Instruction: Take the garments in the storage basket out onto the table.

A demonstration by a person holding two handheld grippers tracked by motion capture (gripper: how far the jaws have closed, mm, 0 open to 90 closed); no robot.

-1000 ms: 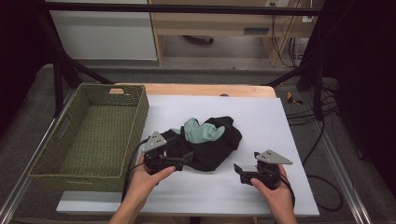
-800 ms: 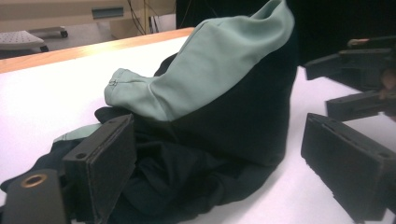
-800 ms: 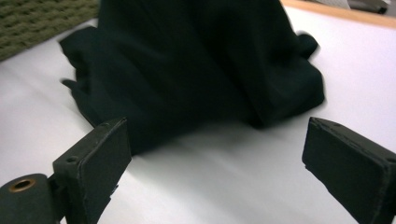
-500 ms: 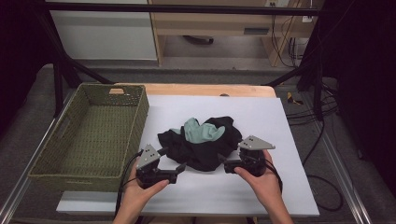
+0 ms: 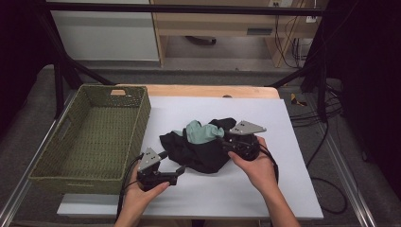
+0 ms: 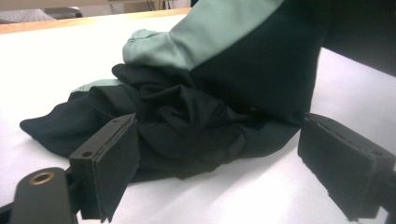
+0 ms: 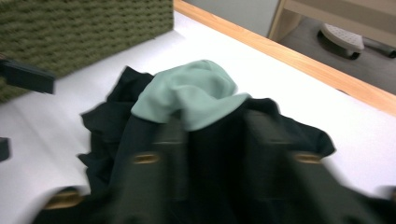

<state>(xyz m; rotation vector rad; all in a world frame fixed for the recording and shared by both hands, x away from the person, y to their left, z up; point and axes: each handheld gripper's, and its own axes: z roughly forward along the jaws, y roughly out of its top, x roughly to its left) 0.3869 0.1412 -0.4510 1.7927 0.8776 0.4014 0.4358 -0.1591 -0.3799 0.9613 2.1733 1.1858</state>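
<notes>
A crumpled black garment [image 5: 201, 153] with a teal lining [image 5: 198, 131] lies in the middle of the white table [image 5: 283, 189]. My right gripper [image 5: 227, 142] is at its right edge. Its jaws have just been closing, and black cloth [image 7: 215, 154] sits pinched between them in the blurred right gripper view, the teal fold [image 7: 191, 93] just beyond. The garment's right side is raised off the table. My left gripper [image 5: 174, 163] stands open at the front left of the pile. In the left gripper view the garment [image 6: 210, 107] lies beyond the spread jaws, untouched.
A green woven basket [image 5: 139, 118] stands at the table's left side, and its wall [image 7: 84, 32] shows near the garment. A wooden strip [image 5: 208, 91] runs along the far edge. Cables [image 5: 307, 109] hang off the right side.
My right gripper moved left and up from the front right of the table onto the garment's right edge and closed on the cloth. My left gripper drew back slightly toward the person.
</notes>
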